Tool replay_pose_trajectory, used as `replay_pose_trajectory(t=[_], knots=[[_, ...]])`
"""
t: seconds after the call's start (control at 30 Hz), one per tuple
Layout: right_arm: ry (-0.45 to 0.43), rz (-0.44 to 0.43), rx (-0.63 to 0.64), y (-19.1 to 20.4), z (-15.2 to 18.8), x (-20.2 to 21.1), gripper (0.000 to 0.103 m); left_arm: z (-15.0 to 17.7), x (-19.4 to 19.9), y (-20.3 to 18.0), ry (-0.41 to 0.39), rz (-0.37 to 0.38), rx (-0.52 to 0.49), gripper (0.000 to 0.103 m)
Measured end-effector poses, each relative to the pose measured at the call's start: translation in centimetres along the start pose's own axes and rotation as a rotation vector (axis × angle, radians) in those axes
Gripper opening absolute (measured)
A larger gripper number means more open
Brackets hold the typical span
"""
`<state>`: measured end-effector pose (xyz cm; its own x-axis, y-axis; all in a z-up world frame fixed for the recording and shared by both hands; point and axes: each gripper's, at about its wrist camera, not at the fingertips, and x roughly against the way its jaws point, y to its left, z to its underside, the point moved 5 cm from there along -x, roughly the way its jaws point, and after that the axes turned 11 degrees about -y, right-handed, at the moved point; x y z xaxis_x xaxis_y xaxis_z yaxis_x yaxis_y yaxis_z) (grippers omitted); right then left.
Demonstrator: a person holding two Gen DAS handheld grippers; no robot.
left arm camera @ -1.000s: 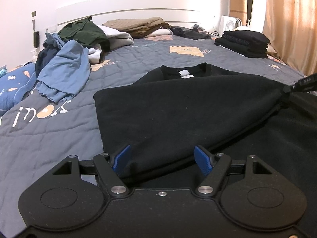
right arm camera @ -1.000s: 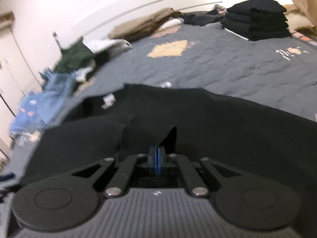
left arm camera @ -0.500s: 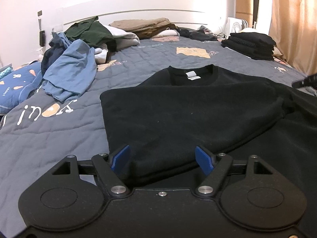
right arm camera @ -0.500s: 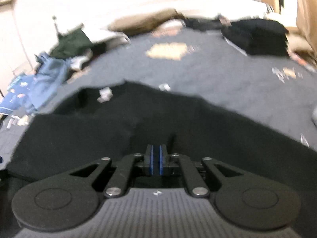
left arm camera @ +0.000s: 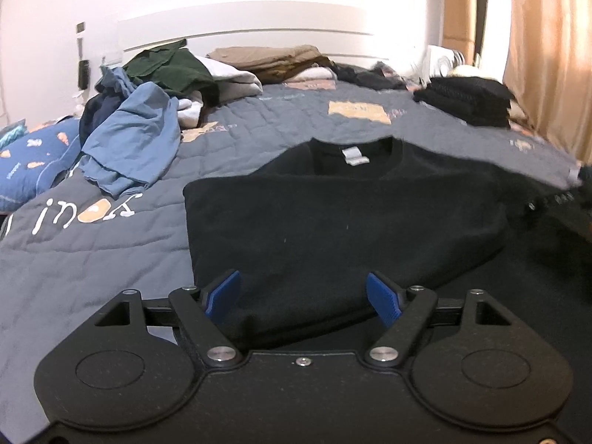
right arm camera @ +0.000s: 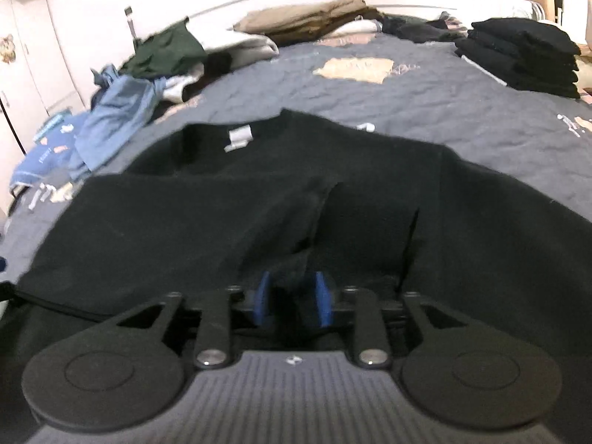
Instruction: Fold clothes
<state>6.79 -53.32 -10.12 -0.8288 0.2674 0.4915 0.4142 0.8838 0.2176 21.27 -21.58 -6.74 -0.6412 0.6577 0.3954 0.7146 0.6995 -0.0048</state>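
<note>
Black sweatshirt (left arm camera: pixel 344 222) dead ahead, long axis crosswise below neck label (left arm camera: pixel 351 156). My right hand-held gripper (right arm camera: pixel 292 298) opening, fold between jaws. Left hand-held gripper (left arm camera: pixel 303 298) spread wide, nearer folded edge.

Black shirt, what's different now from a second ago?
The right gripper was pinching a fold of the black shirt; its jaws are now opening, cloth between them. The lifted flap has settled flat. The left gripper stays open, and the bed's piles are unchanged.
</note>
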Motion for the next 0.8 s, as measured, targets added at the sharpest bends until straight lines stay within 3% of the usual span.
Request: replay_pose_trajectory(t=[0.2,0.33,0.53,0.67,0.8], knots=[[-0.046,0.045,-0.018,-0.7,-0.3,3.9,0.060,-1.0,1.2,-1.0,-0.037,0.016,0.083,0.075],[-0.094,0.103,-0.095,-3.0,0.1,7.0,0.063,-0.8,2.6,-2.7,-0.046,0.042,0.111,0.075],[-0.148,0.227,-0.197,-8.6,2.0,11.9,0.065,0.2,4.6,-7.2,-0.019,0.150,0.069,0.076],[-0.163,0.320,-0.215,-12.3,3.3,15.1,0.065,0.8,5.3,-10.4,-0.006,0.222,0.085,0.076],[-0.186,0.348,-0.221,-14.5,4.3,17.9,0.065,1.3,5.8,-13.9,0.011,0.288,0.095,0.076]])
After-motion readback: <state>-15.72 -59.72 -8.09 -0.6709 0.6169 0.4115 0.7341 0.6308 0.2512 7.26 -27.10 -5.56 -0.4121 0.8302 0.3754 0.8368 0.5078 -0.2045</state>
